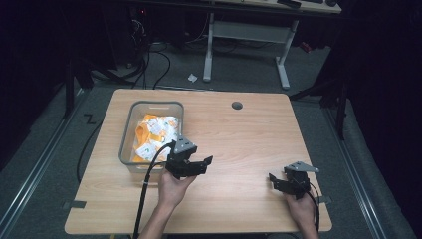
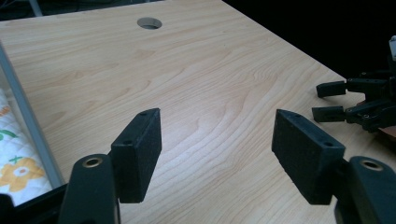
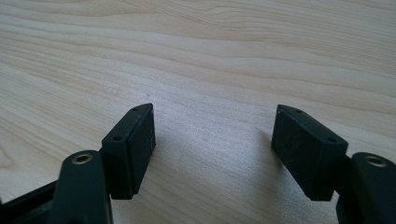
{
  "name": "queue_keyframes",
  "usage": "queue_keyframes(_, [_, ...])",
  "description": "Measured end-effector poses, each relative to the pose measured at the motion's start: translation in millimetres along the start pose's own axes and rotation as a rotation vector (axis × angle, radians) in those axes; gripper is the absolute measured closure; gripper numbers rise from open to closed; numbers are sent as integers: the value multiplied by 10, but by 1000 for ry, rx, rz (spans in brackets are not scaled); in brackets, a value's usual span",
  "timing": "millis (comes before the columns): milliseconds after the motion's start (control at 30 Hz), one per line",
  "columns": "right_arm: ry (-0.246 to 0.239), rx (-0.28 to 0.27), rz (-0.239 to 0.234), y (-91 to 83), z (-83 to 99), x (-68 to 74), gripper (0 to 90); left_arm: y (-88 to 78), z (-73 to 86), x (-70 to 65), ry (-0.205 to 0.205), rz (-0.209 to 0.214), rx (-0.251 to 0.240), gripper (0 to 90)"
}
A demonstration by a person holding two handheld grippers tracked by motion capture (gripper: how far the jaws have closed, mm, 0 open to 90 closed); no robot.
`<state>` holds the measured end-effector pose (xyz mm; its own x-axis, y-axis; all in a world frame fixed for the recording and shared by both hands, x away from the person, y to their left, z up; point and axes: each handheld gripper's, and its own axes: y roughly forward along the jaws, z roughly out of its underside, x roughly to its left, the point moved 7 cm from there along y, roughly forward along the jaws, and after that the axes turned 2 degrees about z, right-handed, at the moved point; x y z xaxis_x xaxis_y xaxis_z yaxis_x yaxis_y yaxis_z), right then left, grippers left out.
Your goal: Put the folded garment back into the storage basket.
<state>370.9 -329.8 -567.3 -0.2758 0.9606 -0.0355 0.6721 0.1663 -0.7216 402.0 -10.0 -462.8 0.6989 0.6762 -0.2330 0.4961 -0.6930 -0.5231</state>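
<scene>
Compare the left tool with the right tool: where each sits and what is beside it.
The left tool is next to the clear bin holding orange-and-white packets; the right tool is near the table's right edge, with bare wood around it. The left tool sits farther up the table than the right tool. Both are open, hold nothing, and are hand-held.

Table (image 1: 249,134) brightly lit from overhead; surroundings dark, dim; high view soft, slightly blurred.
</scene>
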Motion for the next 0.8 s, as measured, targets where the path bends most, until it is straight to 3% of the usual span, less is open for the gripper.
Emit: queue_keyframes(800, [-1,0,-2,0,0,2,309,255,44,-115,21,12,35,339])
